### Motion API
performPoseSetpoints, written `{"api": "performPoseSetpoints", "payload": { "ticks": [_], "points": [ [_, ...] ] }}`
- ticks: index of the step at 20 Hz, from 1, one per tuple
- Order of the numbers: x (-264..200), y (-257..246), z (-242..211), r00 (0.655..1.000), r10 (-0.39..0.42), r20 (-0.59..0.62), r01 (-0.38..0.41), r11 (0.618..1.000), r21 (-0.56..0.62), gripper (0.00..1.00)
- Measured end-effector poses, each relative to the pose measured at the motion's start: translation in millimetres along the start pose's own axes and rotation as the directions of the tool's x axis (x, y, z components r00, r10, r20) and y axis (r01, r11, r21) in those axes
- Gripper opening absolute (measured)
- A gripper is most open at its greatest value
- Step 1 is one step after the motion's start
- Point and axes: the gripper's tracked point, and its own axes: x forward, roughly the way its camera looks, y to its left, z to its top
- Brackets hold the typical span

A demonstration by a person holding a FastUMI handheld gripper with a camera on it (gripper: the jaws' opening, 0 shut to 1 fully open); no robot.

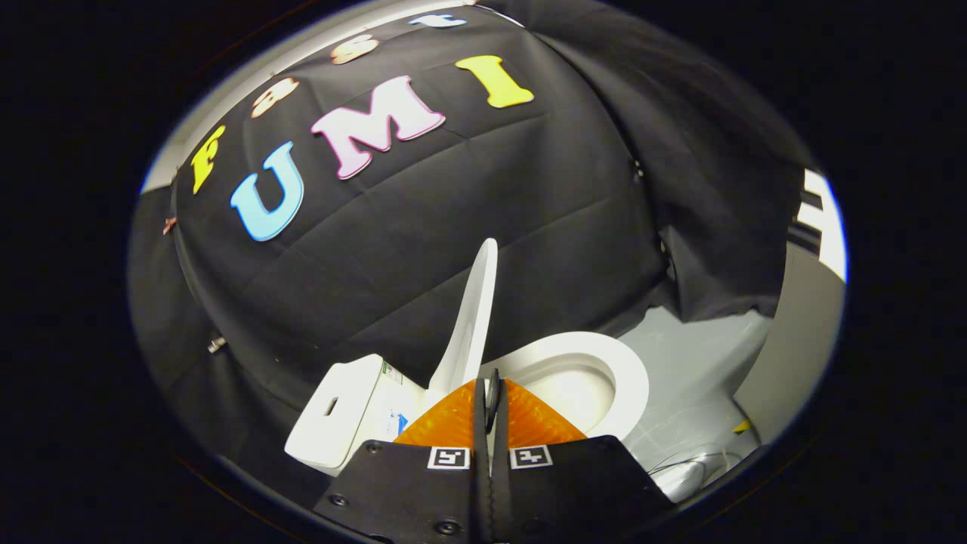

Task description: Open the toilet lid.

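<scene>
we see the gripper (489, 393) with its two fingers (453, 419) pressed together, only a thin dark slit between them, nothing visibly clamped in that slit. so the tongs read as narrow, closed on nothing we can make out.

toilet lid (474, 317) stands raised, close to upright, seen nearly edge-on as a slim white blade rising just beyond the fingertips and leaning slightly toward the tank side. its lower end drops behind the fingers, so we cannot tell whether the tips touch it; they sit just beside its base.

toilet seat (631, 378) is down, a white ring around the bowl (578, 397), lying ahead of the fingers and off to the right of the lid. bowl interior is pale and brightly lit.

tank (340, 415) sits left of the lid, white, with a dark slot on its top face and a small label on the side facing the lid; label too small to read.

black cloth wall (423, 249) hangs behind the toilet, a second dark drape overlapping it on the right. pale grey floor (695, 363) shows to the right of the seat, with a thin cable (680, 461) lying on it near the toilet's base. a grey panel (801, 340) stands at the far right beyond the floor.
</scene>
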Motion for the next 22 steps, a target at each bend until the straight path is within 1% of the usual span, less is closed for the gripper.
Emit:
{"api": "performPoseSetpoints", "payload": {
  "ticks": [3,5,9,13,15,17,18,20,22],
  "points": [
    [-7.0,30.8,7.7,0.998,-0.045,0.033,0.047,0.996,-0.075,0.05],
    [-9.2,52.6,9.4,0.996,-0.059,0.063,0.066,0.991,-0.118,0.05],
    [-16.1,89.3,13.4,0.992,-0.09,0.083,0.103,0.98,-0.171,0.05],
    [-22.8,141.0,10.3,0.992,-0.067,0.111,0.088,0.976,-0.198,0.05],
    [-25.6,157.0,7.1,0.987,-0.092,0.132,0.119,0.969,-0.216,0.05],
    [-27.4,173.4,4.8,0.979,-0.114,0.166,0.156,0.951,-0.267,0.05],
    [-28.2,185.4,0.6,0.98,-0.103,0.168,0.149,0.946,-0.288,0.05],
    [-30.3,207.2,-6.5,0.981,-0.074,0.18,0.126,0.947,-0.295,0.05],
    [-30.9,223.3,-11.5,0.98,-0.071,0.188,0.127,0.943,-0.307,0.05]
  ]
}}
